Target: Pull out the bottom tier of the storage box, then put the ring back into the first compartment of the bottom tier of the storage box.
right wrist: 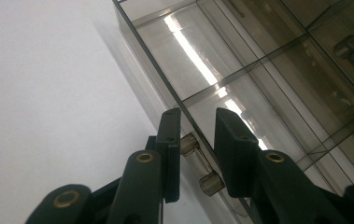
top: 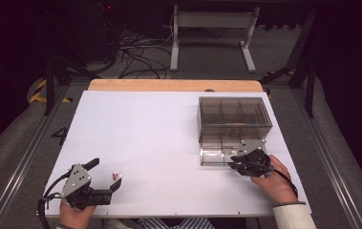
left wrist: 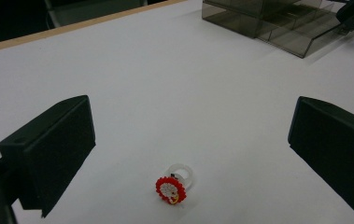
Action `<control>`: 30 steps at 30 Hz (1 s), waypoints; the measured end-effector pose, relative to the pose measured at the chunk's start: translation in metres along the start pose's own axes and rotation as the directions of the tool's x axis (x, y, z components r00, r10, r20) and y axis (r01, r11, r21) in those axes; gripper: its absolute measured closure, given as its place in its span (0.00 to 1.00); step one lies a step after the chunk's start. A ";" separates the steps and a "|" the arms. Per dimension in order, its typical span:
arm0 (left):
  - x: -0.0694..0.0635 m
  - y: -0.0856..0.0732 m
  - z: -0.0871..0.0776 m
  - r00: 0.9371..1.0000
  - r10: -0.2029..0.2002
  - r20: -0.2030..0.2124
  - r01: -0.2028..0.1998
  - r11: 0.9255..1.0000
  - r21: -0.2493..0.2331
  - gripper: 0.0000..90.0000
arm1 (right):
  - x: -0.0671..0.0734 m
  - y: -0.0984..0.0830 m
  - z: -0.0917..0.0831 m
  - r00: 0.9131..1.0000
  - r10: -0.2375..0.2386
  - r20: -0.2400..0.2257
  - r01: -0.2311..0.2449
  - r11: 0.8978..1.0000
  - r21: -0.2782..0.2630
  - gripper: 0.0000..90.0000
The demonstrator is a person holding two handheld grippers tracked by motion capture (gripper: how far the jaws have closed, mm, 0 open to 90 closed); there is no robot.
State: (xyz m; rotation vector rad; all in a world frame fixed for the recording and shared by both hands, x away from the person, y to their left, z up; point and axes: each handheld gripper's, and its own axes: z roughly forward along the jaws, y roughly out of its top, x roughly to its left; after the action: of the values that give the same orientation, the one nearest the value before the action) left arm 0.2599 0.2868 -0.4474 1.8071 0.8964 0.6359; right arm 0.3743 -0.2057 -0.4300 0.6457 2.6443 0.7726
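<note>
Between my left gripper's (left wrist: 191,140) wide-open jaws lies the red ring (left wrist: 171,189), well apart from the smoky drawer box (top: 234,119). At that box, my right gripper (right wrist: 197,140) straddles the drawer's handle (right wrist: 201,167), narrowed.

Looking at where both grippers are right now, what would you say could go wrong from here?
The right gripper straddles the clear handle of the drawer with narrow jaws; whether its pads press is unclear. If the grip is loose, it may slip off when pulled.

The smoky organizer box looks light, so a pull might drag the whole box across the table.

The left gripper is open around the small red-and-white ring; closing carelessly could flick it away.
</note>
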 end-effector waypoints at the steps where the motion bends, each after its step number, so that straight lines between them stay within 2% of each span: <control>1: 0.000 0.000 0.000 1.000 0.000 0.000 0.000 1.000 0.000 0.02 | 0.000 0.000 0.000 1.000 0.000 -0.002 0.000 1.000 -0.001 0.80; 8: 0.000 0.000 0.000 1.000 -0.001 0.002 0.001 1.000 -0.002 0.02 | -0.001 0.000 -0.002 1.000 -0.002 -0.009 0.002 1.000 -0.013 0.79; 14: 0.000 0.001 -0.004 1.000 0.000 -0.002 0.000 1.000 -0.014 0.02 | 0.000 0.002 -0.011 1.000 0.005 -0.001 -0.005 0.998 -0.069 0.72; 18: 0.001 0.002 -0.007 1.000 -0.015 -0.006 0.015 1.000 -0.026 0.01 | 0.000 0.004 -0.016 1.000 0.010 0.002 -0.009 0.994 -0.110 0.65; 23: 0.002 0.003 -0.010 1.000 -0.027 -0.010 0.027 0.999 -0.022 0.01 | 0.001 0.005 -0.018 1.000 0.019 -0.002 -0.019 0.991 -0.131 0.61; 30: 0.001 0.005 -0.011 1.000 -0.013 -0.006 0.013 1.000 -0.025 0.00 | 0.002 0.006 -0.019 1.000 0.019 -0.004 -0.019 0.988 -0.155 0.56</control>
State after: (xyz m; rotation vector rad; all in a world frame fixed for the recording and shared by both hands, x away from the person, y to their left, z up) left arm 0.2540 0.2926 -0.4386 1.7765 0.8997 0.6420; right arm 0.3671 -0.2081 -0.4116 0.6288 2.5515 0.9731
